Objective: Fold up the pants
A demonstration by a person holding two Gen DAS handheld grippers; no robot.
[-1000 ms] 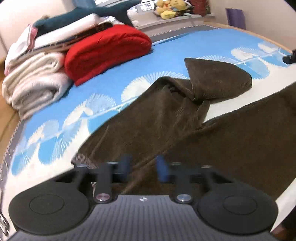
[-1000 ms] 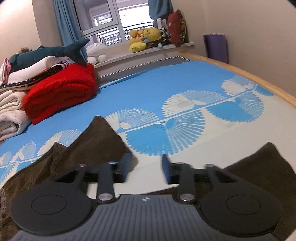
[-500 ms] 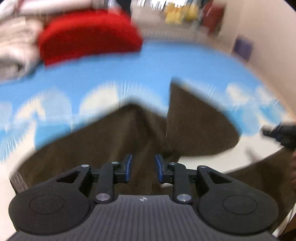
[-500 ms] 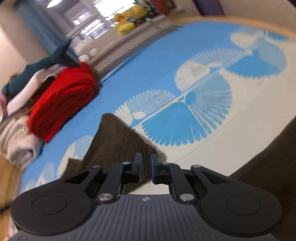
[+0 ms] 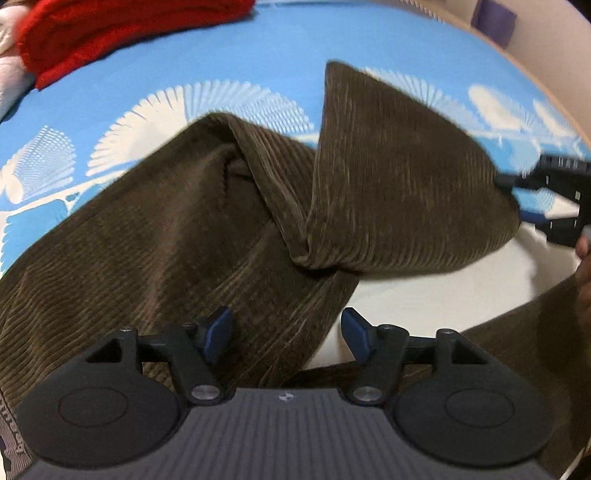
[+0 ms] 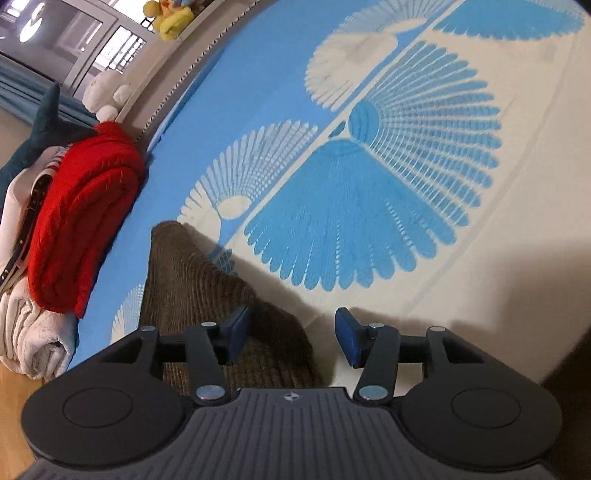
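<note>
Left wrist view looks steeply down on the brown corduroy pants (image 5: 192, 229), which lie spread across the bed (image 5: 236, 48), a blue cover printed with white fan shapes. One part of the cloth is turned over into a broad flap (image 5: 399, 184) that rises to a point at the far side and comes down to a pinched fold near the middle. No box, basket or other container shows in either view; the only heaped things are a red knitted blanket (image 5: 122, 29) at the far left corner and, beside it, pale folded bedding.

The left claw (image 5: 286, 334) hangs over the near part of the pants, just at the edge where cloth meets the white cover. Its blue pads have just been opening and now stand spread; cloth lies below the gap, but neither pad presses on it. At the right edge of this view the right claw (image 5: 524, 201) reaches in toward the flap's right rim, blurred, with part of a hand behind it.

Right wrist view is rolled, so the bed runs slantwise. The right claw (image 6: 291, 336) has likewise just been opening and is spread; its left pad is over the flap's edge (image 6: 207, 295), its right pad over bare cover, and nothing is pinched. The red blanket (image 6: 81, 221) and a rolled pale towel (image 6: 33, 332) sit at the far left.
</note>
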